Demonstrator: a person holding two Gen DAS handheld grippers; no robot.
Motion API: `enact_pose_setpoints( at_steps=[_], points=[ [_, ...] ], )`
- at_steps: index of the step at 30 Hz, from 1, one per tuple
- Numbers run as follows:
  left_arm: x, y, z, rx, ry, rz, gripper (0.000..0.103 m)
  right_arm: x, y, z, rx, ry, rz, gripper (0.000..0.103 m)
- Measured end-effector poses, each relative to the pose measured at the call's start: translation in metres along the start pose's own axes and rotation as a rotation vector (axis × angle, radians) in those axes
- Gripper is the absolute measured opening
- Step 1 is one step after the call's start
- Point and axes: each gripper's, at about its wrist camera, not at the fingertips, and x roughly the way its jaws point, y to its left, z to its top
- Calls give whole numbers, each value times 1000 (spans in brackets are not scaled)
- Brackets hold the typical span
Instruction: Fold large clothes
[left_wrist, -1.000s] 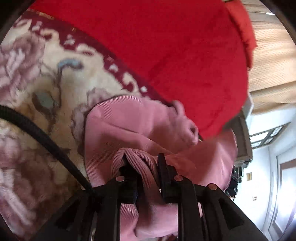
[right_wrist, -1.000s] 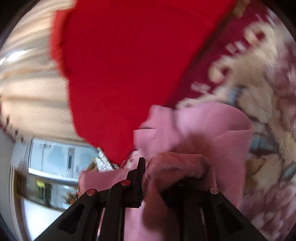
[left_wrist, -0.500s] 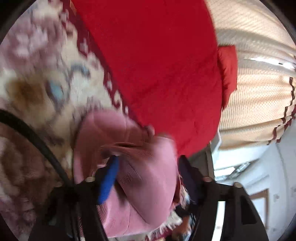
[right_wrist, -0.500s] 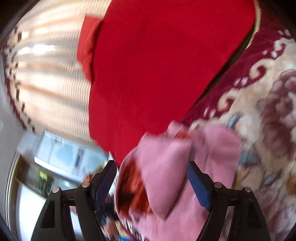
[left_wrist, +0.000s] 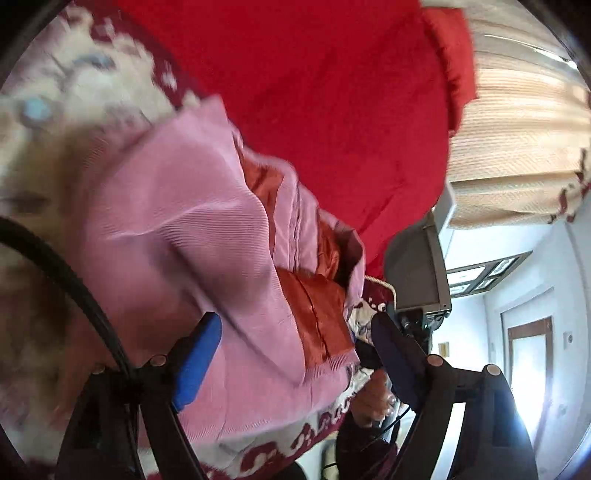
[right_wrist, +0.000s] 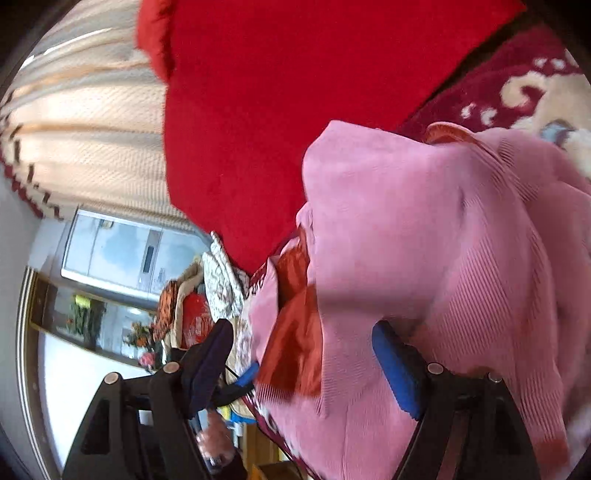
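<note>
Both grippers have let go of the pink garment (left_wrist: 177, 206) they were pinching a second ago: the jaws of each have just been opening, and the cloth has dropped into a loose heap in front of them. The left gripper (left_wrist: 295, 354) now stands wide, its blue pad (left_wrist: 195, 358) clear of the fabric on one side and its dark pad well off on the other; cloth lies between the fingers but nothing presses on it. The right gripper (right_wrist: 314, 365) is likewise spread wide and holds nothing, with a fold of garment and its orange-red lining (right_wrist: 295, 332) lying loose between its pads.

The garment rests on the patterned rug (left_wrist: 48, 110), near the rug's dark red border (right_wrist: 517, 66), where the red blanket (left_wrist: 314, 92) begins. It lies directly ahead of and below both sets of jaws, bunched rather than flat. The left view shows its near hem running across that gripper's front. Which gripper is nearer cannot be told; each has fabric just off its fingertips.

The fold looks unfinished. The lining is exposed and the layers are uneven, so the next grasp probably needs a clean edge at each side rather than the middle of the heap.
</note>
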Motion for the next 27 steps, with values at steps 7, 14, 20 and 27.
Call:
enact_pose_setpoints(
  at_steps=[7,14,20,27],
  points=[
    [-12,2,66,-102,-249,-91,83,-29,-4,73,74,-394,92,81],
    [-57,5,49,-8,-411,-20,83,-35,14,41,-151,-280,-62,80],
    [-46,-2,0,192,-241,120,83,14,33,-29,-399,14,-181,74],
    [7,-20,32,180,-121,140,83,62,33,-1,-330,43,-191,75]
  ],
)
